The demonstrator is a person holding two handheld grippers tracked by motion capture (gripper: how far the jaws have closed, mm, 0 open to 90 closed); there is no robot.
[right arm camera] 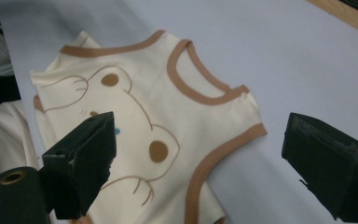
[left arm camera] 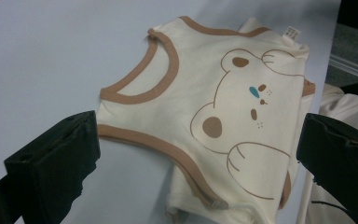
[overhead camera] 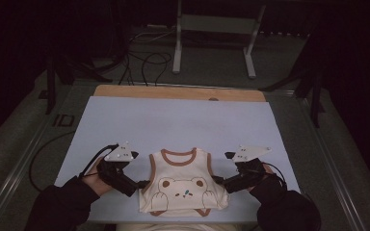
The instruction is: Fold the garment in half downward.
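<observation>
A cream sleeveless baby vest (overhead camera: 183, 185) with brown trim and a bear print lies flat at the near edge of the pale blue tabletop (overhead camera: 173, 120), neckline toward the far side. The left claw (overhead camera: 137, 185) sits just beside its left armhole and the right claw (overhead camera: 220, 182) just beside its right armhole. Both claws stand wide and hold nothing.

Pale blue table (overhead camera: 173, 120), metal stand (overhead camera: 214, 29)
</observation>
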